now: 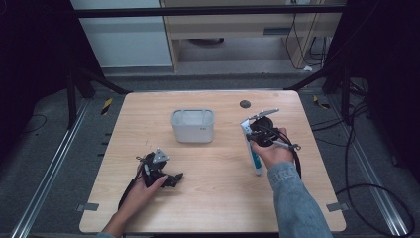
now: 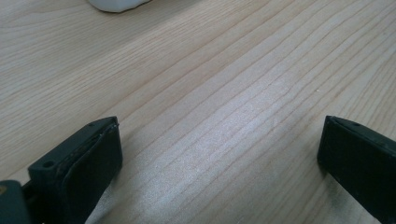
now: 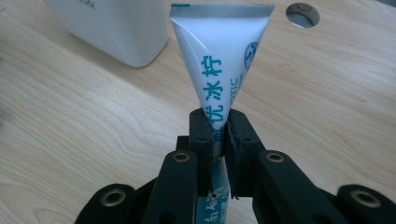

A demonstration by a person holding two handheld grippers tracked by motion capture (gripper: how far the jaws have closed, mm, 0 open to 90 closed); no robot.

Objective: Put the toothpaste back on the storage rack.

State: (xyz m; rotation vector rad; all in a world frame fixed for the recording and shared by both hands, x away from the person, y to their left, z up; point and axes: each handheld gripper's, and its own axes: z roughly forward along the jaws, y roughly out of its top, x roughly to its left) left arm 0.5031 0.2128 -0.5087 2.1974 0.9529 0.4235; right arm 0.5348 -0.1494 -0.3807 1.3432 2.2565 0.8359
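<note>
Pale wood grain runs across the table, and starting at its left side, the left gripper rests low near the front edge with its jaws spread wide and nothing but bare wood between them, as the left gripper view makes plain. Further along, near the middle and towards the far edge, stands a white bin, open at the top.

To the right of it, the right gripper is raised off the table and clamped on a white toothpaste tube with blue lettering. In the right gripper view the pads pinch the tube partway along its body, so the flat crimped end fans out ahead of the jaws, with the bin's corner just beyond on the left.

I would guess the tube is bound for the bin. To do that well, keep the squeeze firm but steady, since a soft tube can slip or buckle, carry it high enough to pass the rim, centre it over the opening, and only then let go.
</note>
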